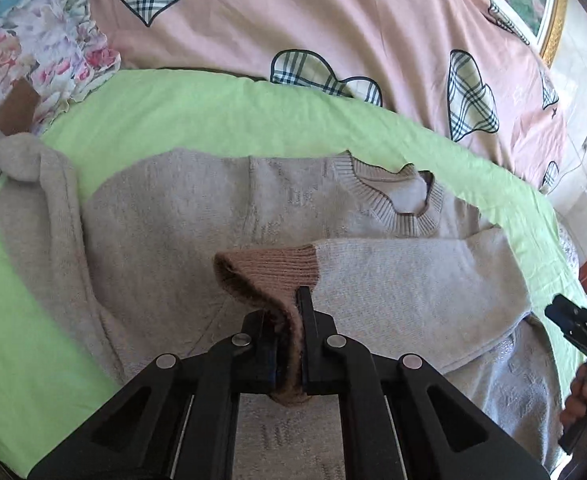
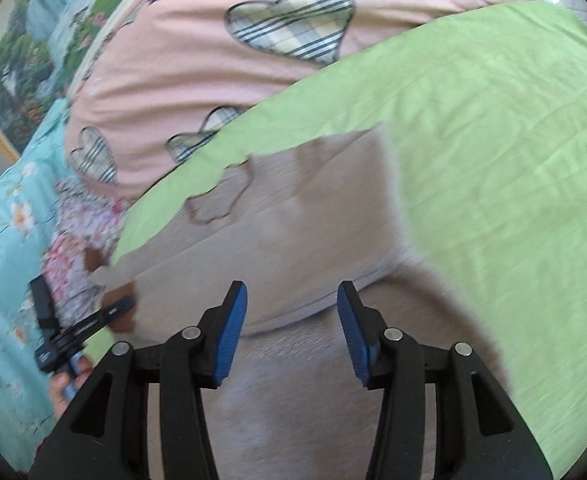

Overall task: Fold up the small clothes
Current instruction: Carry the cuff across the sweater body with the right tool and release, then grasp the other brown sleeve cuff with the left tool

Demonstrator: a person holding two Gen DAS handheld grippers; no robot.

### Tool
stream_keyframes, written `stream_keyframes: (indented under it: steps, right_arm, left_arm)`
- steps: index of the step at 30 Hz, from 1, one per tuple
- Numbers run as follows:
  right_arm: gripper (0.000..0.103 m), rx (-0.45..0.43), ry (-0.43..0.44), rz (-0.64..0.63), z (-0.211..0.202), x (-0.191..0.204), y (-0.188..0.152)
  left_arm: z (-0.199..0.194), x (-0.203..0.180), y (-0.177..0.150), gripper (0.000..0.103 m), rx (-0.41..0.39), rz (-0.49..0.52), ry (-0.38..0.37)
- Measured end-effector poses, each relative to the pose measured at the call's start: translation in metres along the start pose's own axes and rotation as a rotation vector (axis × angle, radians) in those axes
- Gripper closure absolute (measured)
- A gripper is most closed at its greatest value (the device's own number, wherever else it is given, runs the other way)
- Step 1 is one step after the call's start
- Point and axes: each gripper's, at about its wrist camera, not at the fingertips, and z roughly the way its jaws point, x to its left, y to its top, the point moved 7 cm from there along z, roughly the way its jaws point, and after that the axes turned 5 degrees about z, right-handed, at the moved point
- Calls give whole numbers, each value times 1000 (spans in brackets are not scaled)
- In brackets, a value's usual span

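A small beige knit sweater (image 1: 181, 216) lies flat on a green sheet (image 1: 173, 108), its ribbed neck (image 1: 397, 204) toward the right. My left gripper (image 1: 283, 312) is shut on the brown cuff (image 1: 269, 276) of one sleeve, which lies folded across the sweater's body. The other sleeve (image 1: 25, 152) lies at the far left with its brown cuff (image 1: 17, 110) on the floral bedding. My right gripper (image 2: 292, 300) is open and empty just above the sweater (image 2: 301, 216). It also shows at the right edge of the left wrist view (image 1: 573, 320). The left gripper shows at the left of the right wrist view (image 2: 81, 324).
A pink quilt with plaid hearts (image 1: 333, 32) lies bunched behind the green sheet. Floral bedding (image 1: 49, 52) sits at the far left, and turquoise floral bedding (image 2: 5, 240) lies beside it. A framed landscape picture (image 2: 33, 64) stands behind the bed.
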Motion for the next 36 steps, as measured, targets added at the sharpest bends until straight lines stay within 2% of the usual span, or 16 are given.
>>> stream_keyframes:
  steps: [1,4,9,10,11,12,16,18,19,21,24,26,28,31,34,36]
  right_arm:
    - [41,-17,-33,2,2,-8,10]
    - [38,-22,-97,13,18,-27,34]
    - [37,139,-160,-40,76,-44,47]
    - [45,153,-172,-80,83,-42,46]
    - [61,151,-194,-147,85,-38,48]
    - [94,157,-185,-172,83,-36,50]
    - [95,88,-220,-185,69,-45,70]
    - [95,113,-234,-177,77,-53,66]
    - [95,122,-246,-186,80,-55,62]
    - [94,109,-240,-176,76,-56,58]
    - [84,71,-228,-105,55,-52,57]
    - [76,46,-173,-91,40,-41,49]
    - [61,40,-116,-104,28,-27,37]
    - [55,76,-30,-121,21,-2,8]
    - [51,137,30,-123,23,18,-22]
    - [47,182,64,-133,25,30,-44]
  left_arm:
    - [2,-2,-1,97,6,7,4]
    - [7,-2,-12,97,38,27,25]
    - [13,-2,-26,97,67,26,35]
    - [14,-3,-27,97,70,27,36]
    - [14,-5,-26,97,71,30,29]
    - [12,-9,-24,97,64,36,20]
    - [14,-20,-15,97,42,67,24]
    - [26,-17,-21,96,76,84,74]
    - [28,-16,-24,95,92,79,75]
    - [22,-11,-29,90,93,60,52]
    - [6,-1,-34,83,83,54,54]
    - [-3,8,-40,83,86,34,49]
    - [-12,16,-44,84,86,15,52]
    - [-29,29,-43,84,61,-13,59]
    - [-43,48,-36,69,40,-43,82]
    - [-50,69,-26,52,24,-76,117]
